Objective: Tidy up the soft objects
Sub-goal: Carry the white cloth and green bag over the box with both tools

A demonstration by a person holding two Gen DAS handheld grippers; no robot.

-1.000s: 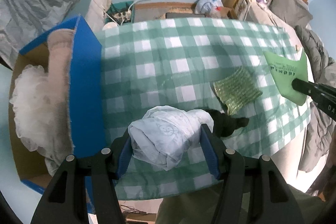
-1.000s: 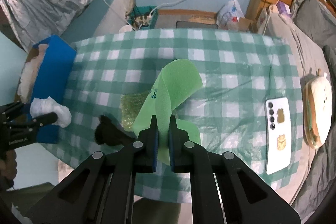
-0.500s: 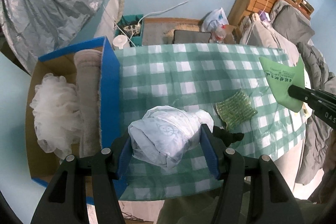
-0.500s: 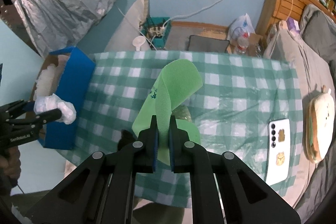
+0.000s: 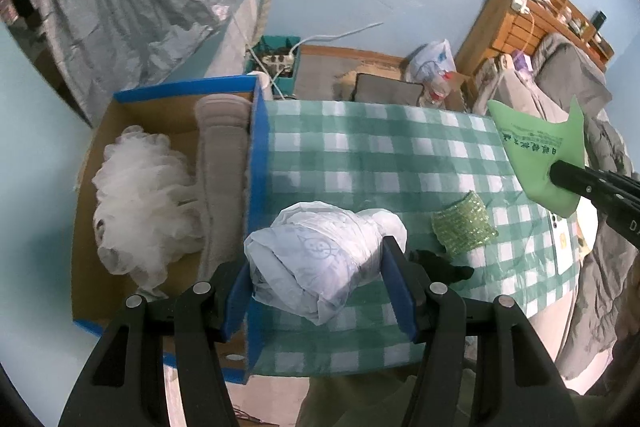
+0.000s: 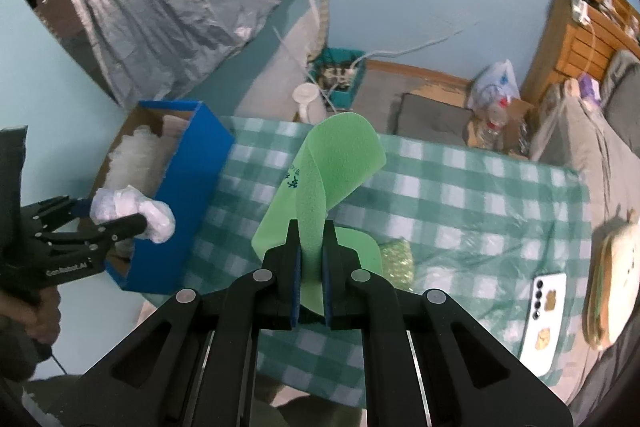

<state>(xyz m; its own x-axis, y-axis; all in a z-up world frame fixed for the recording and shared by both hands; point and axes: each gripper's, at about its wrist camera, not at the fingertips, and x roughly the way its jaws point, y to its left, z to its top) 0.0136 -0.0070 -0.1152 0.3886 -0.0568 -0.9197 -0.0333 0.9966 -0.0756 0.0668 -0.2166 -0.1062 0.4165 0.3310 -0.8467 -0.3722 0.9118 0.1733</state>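
Observation:
My left gripper [image 5: 320, 269] is shut on a crumpled white plastic bag [image 5: 316, 255], held in the air over the right wall of the blue cardboard box [image 5: 256, 147]. The bag also shows in the right wrist view [image 6: 128, 213]. The box [image 6: 192, 179] holds a white mesh pouf [image 5: 140, 195] and a beige rolled towel [image 5: 220, 163]. My right gripper [image 6: 311, 239] is shut on a folded green foam sheet [image 6: 328, 171], held above the green checked tablecloth [image 5: 360, 155]. A green beaded pad [image 5: 464, 227] and a small black object [image 5: 440, 269] lie on the cloth.
A white phone [image 6: 546, 315] and a round plush cushion [image 6: 612, 279] lie at the table's right end. Beyond the table are a silver cover [image 5: 120, 7], a teal crate with a power strip [image 5: 276, 57], a grey mat [image 6: 432, 119] and a wooden shelf [image 5: 532, 15].
Both grippers have risen and pulled back, so the table looks smaller. My left gripper has carried the white bag leftward to the box wall. Both grips are unchanged.

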